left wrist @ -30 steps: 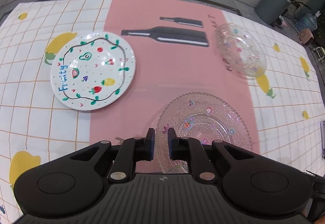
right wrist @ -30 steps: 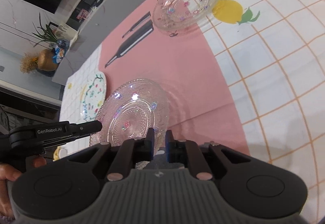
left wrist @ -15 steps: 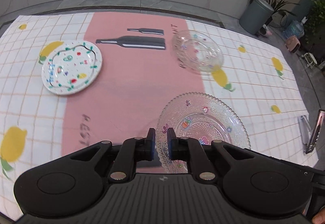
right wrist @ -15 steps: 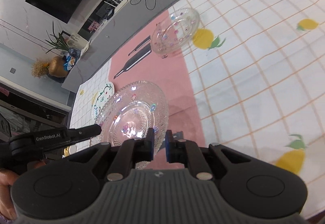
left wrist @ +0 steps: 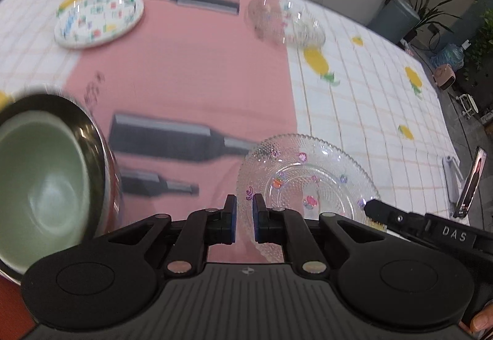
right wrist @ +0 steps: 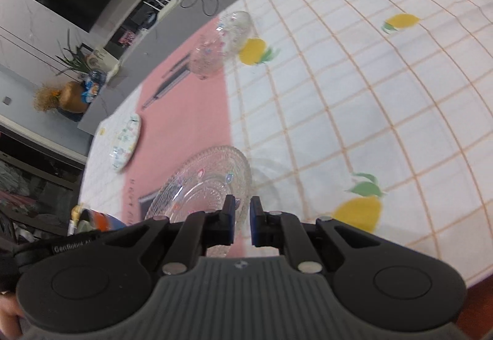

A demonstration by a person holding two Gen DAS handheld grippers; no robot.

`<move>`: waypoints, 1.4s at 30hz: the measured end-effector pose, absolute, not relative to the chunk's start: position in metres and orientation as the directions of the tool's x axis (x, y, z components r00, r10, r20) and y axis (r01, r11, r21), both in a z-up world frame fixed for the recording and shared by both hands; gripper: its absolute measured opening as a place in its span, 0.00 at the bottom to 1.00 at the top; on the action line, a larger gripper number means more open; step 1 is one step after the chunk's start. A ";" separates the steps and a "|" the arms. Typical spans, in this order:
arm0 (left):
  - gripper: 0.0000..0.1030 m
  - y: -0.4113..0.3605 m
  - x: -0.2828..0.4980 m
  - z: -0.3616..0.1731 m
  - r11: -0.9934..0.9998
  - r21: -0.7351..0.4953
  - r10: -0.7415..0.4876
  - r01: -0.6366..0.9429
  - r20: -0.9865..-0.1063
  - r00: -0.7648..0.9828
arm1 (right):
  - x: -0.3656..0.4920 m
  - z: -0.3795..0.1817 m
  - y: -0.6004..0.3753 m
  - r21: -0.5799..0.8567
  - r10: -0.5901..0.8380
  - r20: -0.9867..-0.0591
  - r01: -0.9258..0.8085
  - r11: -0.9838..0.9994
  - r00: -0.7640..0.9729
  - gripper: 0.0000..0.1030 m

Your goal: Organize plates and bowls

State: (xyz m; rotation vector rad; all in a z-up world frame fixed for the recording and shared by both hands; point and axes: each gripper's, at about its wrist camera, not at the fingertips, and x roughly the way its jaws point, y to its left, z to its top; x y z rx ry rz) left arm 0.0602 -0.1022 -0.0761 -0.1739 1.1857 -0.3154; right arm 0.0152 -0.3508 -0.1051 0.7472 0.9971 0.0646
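**Glass plate carried between two grippers, drop-off not yet chosen**

Glass plate (left wrist: 308,176), clear with beaded rim and small coloured motifs, is held off the tablecloth (left wrist: 369,87) by both tools. Left gripper (left wrist: 244,218) pinches the near-left rim; right gripper (right wrist: 242,221) pinches the opposite edge, its black body visible at the lower right of the left view. Both sets of jaws stand nearly together, clamped on the thin glass. A faint shadow under the plate in the right view suggests it is lifted clear of the cloth.

Other ware: white fruit-print plate (left wrist: 100,19) at far left on the cloth; a second clear glass dish (left wrist: 285,21) at the far side, straddling the pink stripe's edge. At near left, a green bowl (left wrist: 40,186) appears nested in a darker, red-sided bowl (left wrist: 101,155); heavy blur there, so the nesting is probably right but not certain.

Step in hand, by my reading: transport of the glass plate toward a stacking spot. The next move calls for keeping both grips level so the plate does not twist, picking the target (a like plate seems the sensible base), lowering flat onto it, then easing both jaws apart together.
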 end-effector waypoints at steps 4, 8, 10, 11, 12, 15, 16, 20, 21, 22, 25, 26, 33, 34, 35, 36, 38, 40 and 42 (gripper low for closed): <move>0.11 -0.105 0.050 -0.093 0.952 -0.277 -0.306 0.133 -0.893 0.329 | 0.011 -0.116 -0.350 0.577 0.361 -0.752 0.286 0.765 0.552 0.07; 0.10 -0.104 0.044 -0.099 0.963 -0.241 -0.270 0.124 -0.897 0.351 | 0.011 -0.123 -0.342 0.571 0.363 -0.755 0.276 0.773 0.547 0.07; 0.10 -0.105 0.042 -0.100 0.966 -0.226 -0.256 0.123 -0.894 0.368 | 0.012 -0.126 -0.338 0.559 0.353 -0.760 0.271 0.784 0.546 0.07; 0.10 -0.105 0.041 -0.099 0.967 -0.224 -0.253 0.121 -0.891 0.376 | 0.013 -0.127 -0.336 0.550 0.345 -0.764 0.271 0.790 0.544 0.07; 0.10 -0.105 0.040 -0.099 0.968 -0.220 -0.251 0.123 -0.889 0.384 | 0.013 -0.129 -0.334 0.541 0.336 -0.769 0.272 0.796 0.544 0.07; 0.10 -0.107 0.040 -0.100 0.970 -0.208 -0.242 0.127 -0.889 0.390 | 0.013 -0.134 -0.331 0.519 0.316 -0.781 0.279 0.808 0.539 0.09; 0.10 -0.107 0.039 -0.101 0.970 -0.207 -0.240 0.127 -0.890 0.388 | 0.013 -0.135 -0.329 0.510 0.310 -0.786 0.279 0.814 0.534 0.09; 0.10 -0.109 0.039 -0.102 0.973 -0.184 -0.227 0.142 -0.885 0.406 | 0.012 -0.138 -0.325 0.491 0.295 -0.793 0.271 0.828 0.533 0.10; 0.10 -0.111 0.038 -0.102 0.974 -0.173 -0.220 0.149 -0.885 0.411 | 0.011 -0.137 -0.325 0.490 0.293 -0.792 0.271 0.829 0.536 0.10; 0.10 -0.112 0.038 -0.103 0.974 -0.166 -0.215 0.153 -0.885 0.414 | 0.011 -0.137 -0.324 0.488 0.290 -0.792 0.270 0.830 0.538 0.11; 0.10 -0.112 0.037 -0.103 0.974 -0.155 -0.211 0.163 -0.883 0.419 | 0.010 -0.136 -0.322 0.477 0.282 -0.795 0.266 0.838 0.538 0.11; 0.10 -0.112 0.037 -0.103 0.974 -0.156 -0.212 0.164 -0.883 0.420 | 0.010 -0.136 -0.321 0.475 0.280 -0.795 0.265 0.840 0.538 0.12; 0.16 -0.111 0.033 -0.092 0.976 -0.131 -0.201 0.175 -0.855 0.479 | 0.007 -0.128 -0.313 0.421 0.235 -0.803 0.243 0.874 0.548 0.20; 0.18 -0.110 0.032 -0.090 0.975 -0.135 -0.206 0.177 -0.850 0.486 | 0.006 -0.126 -0.311 0.409 0.223 -0.803 0.241 0.880 0.552 0.27; 0.19 -0.109 0.032 -0.088 0.974 -0.141 -0.211 0.176 -0.846 0.490 | 0.005 -0.123 -0.310 0.399 0.211 -0.801 0.237 0.886 0.560 0.30; 0.20 -0.107 0.032 -0.086 0.974 -0.145 -0.214 0.173 -0.842 0.496 | 0.004 -0.120 -0.309 0.386 0.197 -0.799 0.234 0.892 0.568 0.33; 0.24 -0.106 0.030 -0.080 0.973 -0.150 -0.220 0.174 -0.830 0.512 | 0.002 -0.112 -0.306 0.353 0.161 -0.794 0.229 0.907 0.587 0.33; 0.28 -0.105 0.029 -0.074 0.971 -0.156 -0.230 0.181 -0.817 0.529 | 0.000 -0.105 -0.302 0.321 0.128 -0.790 0.226 0.920 0.600 0.40; 0.29 -0.103 0.029 -0.068 0.966 -0.178 -0.253 0.188 -0.802 0.542 | -0.002 -0.098 -0.300 0.303 0.106 -0.783 0.227 0.926 0.613 0.41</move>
